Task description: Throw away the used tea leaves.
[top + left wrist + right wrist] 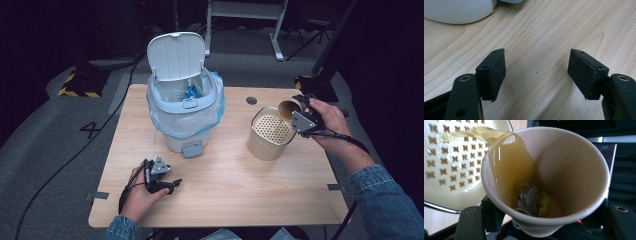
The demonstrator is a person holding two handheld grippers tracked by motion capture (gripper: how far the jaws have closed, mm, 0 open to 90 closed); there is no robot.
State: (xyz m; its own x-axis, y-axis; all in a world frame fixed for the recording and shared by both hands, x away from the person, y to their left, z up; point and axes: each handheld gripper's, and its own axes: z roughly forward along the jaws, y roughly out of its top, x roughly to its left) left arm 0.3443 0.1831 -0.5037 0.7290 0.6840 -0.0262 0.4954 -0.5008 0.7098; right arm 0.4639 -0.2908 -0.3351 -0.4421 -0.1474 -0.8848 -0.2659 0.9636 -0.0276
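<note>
At the right of the table (225, 200), the right gripper (301, 116) grasps a paper cup (288, 108), its jaws clamped on the cup's sides, and holds it tipped toward the left over the strainer (271, 133). From the right gripper view, the cup (564, 177) is tilted well over, and amber tea (506, 157) runs over its rim onto the strainer's perforated cream insert (454, 165). A wet tea bag (526, 195) with a green tag lies at the bottom of the cup. The strainer stands upright on the table, right of the bin (184, 107) and apart from it.

The bin sits at the far middle of the table, lid (176, 55) raised, a clear bag lining its rim.

Near the left front edge, the left gripper (161, 181) lies low on the table in the person's hand, released: in the left gripper view its jaws stand wide apart over bare wood, holding nothing, with the bin's white base (459, 11) just beyond them.
</note>
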